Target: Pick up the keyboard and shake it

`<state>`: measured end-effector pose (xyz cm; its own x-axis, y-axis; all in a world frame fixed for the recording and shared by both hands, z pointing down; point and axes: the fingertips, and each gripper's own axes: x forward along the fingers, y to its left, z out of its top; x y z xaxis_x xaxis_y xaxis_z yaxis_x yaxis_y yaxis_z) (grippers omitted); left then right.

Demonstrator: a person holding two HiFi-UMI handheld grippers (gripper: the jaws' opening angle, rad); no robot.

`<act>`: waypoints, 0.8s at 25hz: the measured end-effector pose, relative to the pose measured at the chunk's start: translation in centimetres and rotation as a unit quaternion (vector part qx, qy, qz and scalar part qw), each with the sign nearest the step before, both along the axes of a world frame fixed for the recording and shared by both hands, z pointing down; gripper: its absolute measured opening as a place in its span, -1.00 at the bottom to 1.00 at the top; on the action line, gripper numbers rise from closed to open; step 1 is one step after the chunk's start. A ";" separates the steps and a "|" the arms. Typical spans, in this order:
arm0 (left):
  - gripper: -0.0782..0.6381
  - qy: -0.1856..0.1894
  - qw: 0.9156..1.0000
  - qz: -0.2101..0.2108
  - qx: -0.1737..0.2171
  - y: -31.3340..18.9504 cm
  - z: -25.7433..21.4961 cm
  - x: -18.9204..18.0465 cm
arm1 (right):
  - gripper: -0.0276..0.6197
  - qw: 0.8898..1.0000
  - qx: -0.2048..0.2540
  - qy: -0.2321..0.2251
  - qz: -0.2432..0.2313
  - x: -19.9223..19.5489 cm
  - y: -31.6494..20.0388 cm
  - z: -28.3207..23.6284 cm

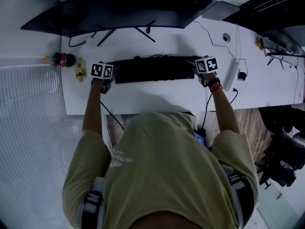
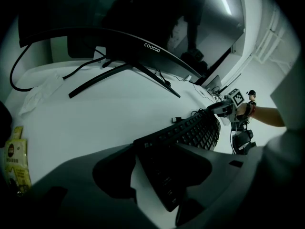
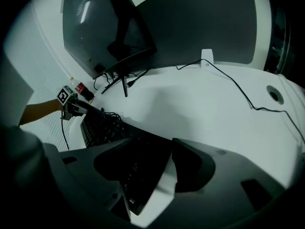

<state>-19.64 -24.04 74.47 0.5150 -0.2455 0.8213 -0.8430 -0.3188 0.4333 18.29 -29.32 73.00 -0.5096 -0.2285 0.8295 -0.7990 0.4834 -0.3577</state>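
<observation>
Dim, bluish-grey light throughout; the white worktop is brightest. Both gripper views show fisheye bulge, black corners, blurred foreground.

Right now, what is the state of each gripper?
Left gripper: open; end of the black rectangular keyboard between jaws, unclamped.
Right gripper: open; other end between jaws, unclamped.

Left arm and right arm stretched forward, left hand-held gripper and right hand-held gripper angled down, jaws apart
</observation>
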 end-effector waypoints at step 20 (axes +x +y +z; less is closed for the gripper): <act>-0.12 -0.014 0.998 0.012 -0.062 -0.1 0.2 0.2 | -0.14 0.999 -0.042 -0.009 0.008 -0.2 0.1 0.5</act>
